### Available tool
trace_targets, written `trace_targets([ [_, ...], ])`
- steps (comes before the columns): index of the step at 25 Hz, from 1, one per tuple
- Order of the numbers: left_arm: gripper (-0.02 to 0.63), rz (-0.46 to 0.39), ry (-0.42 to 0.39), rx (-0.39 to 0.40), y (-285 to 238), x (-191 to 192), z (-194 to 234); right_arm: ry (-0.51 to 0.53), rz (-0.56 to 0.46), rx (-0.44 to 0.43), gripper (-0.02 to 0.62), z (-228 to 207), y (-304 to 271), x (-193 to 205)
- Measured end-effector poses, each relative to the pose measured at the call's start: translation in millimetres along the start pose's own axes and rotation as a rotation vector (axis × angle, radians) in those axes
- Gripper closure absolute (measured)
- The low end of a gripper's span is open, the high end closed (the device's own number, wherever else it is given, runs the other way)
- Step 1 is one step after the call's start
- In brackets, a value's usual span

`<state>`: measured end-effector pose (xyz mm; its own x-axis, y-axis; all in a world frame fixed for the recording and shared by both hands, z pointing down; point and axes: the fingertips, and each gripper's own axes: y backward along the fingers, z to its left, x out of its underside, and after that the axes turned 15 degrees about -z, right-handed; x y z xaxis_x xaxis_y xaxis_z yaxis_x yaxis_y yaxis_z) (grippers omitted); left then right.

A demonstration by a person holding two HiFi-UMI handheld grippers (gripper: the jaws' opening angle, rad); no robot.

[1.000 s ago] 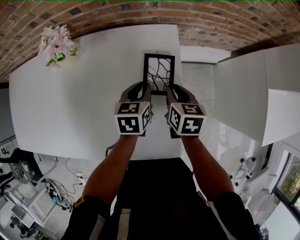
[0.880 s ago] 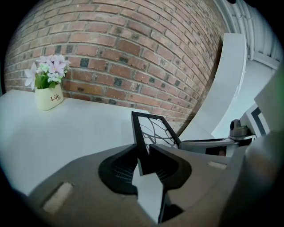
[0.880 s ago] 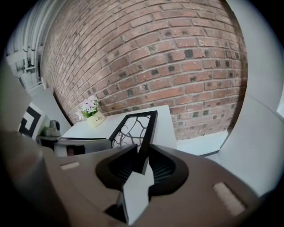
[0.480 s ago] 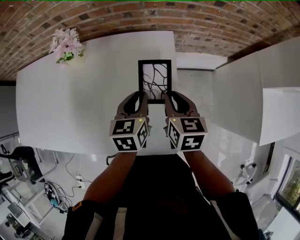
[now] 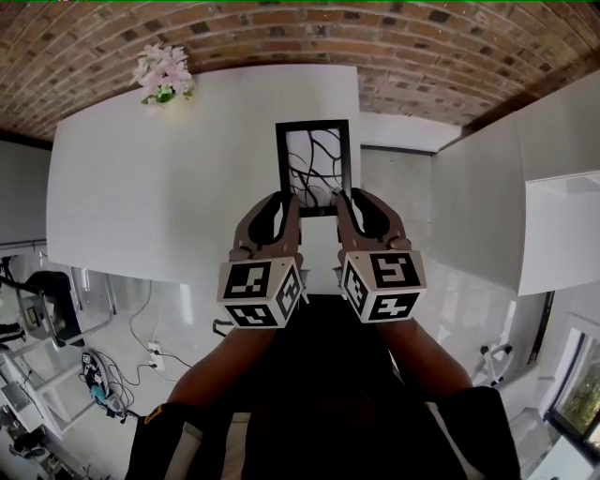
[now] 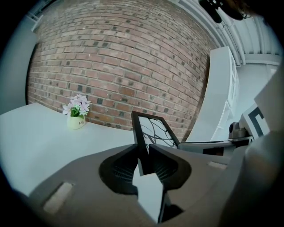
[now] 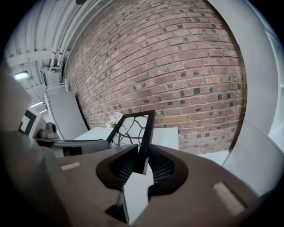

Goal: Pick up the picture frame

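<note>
A black picture frame (image 5: 312,125) with a branch pattern on its glass hangs above the white table (image 5: 169,187), held by its two near corners. My left gripper (image 5: 290,201) clamps the frame's left edge (image 6: 141,133) and its jaws are closing on it. My right gripper (image 5: 338,199) clamps the right edge (image 7: 147,131), jaws likewise closing on it. In both gripper views the frame's thin edge runs straight between the pads. The lower rim of the frame is hidden behind the jaws.
A small pot of pink flowers (image 5: 164,75) stands at the table's far left corner, also seen as the pot of flowers (image 6: 76,116). A brick wall (image 5: 281,28) backs the table. White cabinets (image 5: 544,187) stand to the right, across a narrow gap.
Both grippers have risen together with the frame, lifting it off the table and closer to the head camera. The frame has tipped more upright.
</note>
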<state>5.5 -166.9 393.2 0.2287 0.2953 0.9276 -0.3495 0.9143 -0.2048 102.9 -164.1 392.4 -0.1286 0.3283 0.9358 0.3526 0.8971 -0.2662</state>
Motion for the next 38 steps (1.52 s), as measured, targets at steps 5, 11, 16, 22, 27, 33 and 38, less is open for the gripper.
trace_targets([
  [5, 0.540, -0.036, 0.000, -0.001, 26, -11, -3, 0.021, -0.032, -0.011, 0.523, 18, 23, -9],
  [11, 0.541, -0.061, -0.023, 0.023, 53, -28, -5, 0.021, -0.066, 0.004, 0.523, 41, 44, -18],
  [16, 0.541, -0.069, -0.030, 0.061, 83, -38, -2, 0.015, -0.092, 0.037, 0.523, 66, 66, -21],
  [22, 0.540, -0.064, -0.006, 0.096, 128, -34, 13, 0.030, -0.096, 0.073, 0.523, 106, 94, -9],
  [27, 0.540, -0.060, 0.010, 0.123, 165, -26, 20, 0.042, -0.100, 0.099, 0.525, 134, 120, 2],
  [33, 0.540, -0.043, 0.020, 0.133, 202, -14, 29, 0.041, -0.088, 0.119, 0.525, 161, 145, 22],
  [38, 0.540, -0.026, 0.027, 0.124, 217, -1, 33, 0.035, -0.070, 0.121, 0.525, 167, 154, 38],
])
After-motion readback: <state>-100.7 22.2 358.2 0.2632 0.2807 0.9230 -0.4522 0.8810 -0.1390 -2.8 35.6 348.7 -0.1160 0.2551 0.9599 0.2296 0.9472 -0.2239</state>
